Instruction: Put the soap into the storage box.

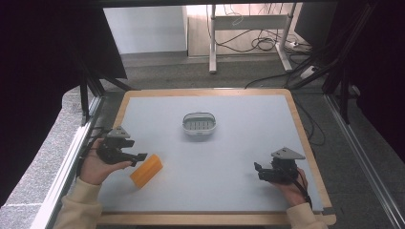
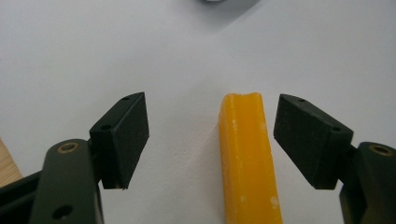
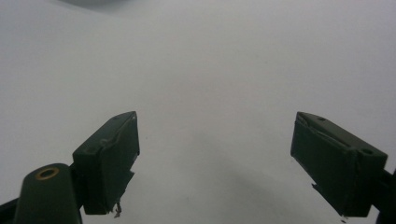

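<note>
**Both grippers spread; orange block between the left jaws, ungripped**

While the person's hands rest low on the grey mat (image 1: pixel 239 143), the high view records the left gripper (image 1: pixel 142 156) at the mat's left side, its tips just beside the near-left end of an orange block (image 1: pixel 146 170). Block lies flat on the mat, extending away from the tips toward the lower right. Right gripper (image 1: pixel 257 171) sits near the right edge, jaws pointing left, well apart from the block. A small grey basket (image 1: pixel 199 124) stands mid-mat, beyond both grippers and touching neither.

Left gripper view: left gripper (image 2: pixel 212 140) has its jaws wide apart. The orange block (image 2: pixel 247 158) lies lengthwise between them, nearer the right-hand pad (image 2: pixel 310 137) than the left-hand pad (image 2: pixel 123 135); a gap of bare mat shows on each side, so no contact. The block's far end stops about level with the pad tips. Edge of the basket (image 2: pixel 219 1) barely visible far ahead, blurred.

Right gripper view: right gripper (image 3: pixel 215 154) has its jaws spread wide over bare mat (image 3: pixel 210 84); nothing between the pads. Pad rubber looks frayed at the lower edges.
</note>
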A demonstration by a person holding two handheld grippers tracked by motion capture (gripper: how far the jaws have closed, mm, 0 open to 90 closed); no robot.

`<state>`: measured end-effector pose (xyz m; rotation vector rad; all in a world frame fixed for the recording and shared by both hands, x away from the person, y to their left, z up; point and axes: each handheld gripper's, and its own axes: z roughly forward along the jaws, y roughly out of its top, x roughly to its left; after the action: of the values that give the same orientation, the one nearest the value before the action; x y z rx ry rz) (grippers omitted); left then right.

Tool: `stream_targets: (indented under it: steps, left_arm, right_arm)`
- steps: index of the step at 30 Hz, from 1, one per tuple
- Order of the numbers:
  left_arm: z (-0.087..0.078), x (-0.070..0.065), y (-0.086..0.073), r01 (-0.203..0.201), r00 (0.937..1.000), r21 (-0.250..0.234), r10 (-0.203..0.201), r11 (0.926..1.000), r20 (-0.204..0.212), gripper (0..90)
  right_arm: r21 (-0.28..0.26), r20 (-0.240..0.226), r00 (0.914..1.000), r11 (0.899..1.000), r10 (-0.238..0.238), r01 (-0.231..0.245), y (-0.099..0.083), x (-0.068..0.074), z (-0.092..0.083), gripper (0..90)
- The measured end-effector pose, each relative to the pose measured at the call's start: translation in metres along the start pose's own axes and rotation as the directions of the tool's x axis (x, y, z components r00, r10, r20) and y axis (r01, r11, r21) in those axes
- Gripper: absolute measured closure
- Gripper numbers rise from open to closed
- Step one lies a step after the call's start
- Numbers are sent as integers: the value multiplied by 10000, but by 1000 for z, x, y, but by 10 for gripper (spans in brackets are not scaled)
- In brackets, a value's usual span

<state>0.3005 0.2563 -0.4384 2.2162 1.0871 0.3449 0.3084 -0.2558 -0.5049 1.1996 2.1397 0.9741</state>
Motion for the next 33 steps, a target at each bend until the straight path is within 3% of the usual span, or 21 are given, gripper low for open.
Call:
stream_targets:
  steps: [13, 20, 23, 33]
  left_arm:
    - [12, -17, 6, -355, 9992, 642, 344, 9973, 182, 265]
    - [20, -23, 6, -386, 9993, 1063, 384, 9936, 36, 269]
    - [25, -25, 5, -402, 9992, 1292, 407, 9908, -16, 279]
    - [48, -31, -1, -430, 9988, 2325, 471, 9717, -122, 363]
  right_arm:
    - [-52, -130, 9999, 10000, 22, -23, 1, 2, -2, 160]
    - [-49, -107, 9999, 10000, 20, -20, 1, 2, -2, 161]
    - [-45, -103, 9999, 10000, 11, -11, 1, 2, -2, 161]
    - [108, -74, 10000, 9999, -40, 41, 0, 3, 0, 161]
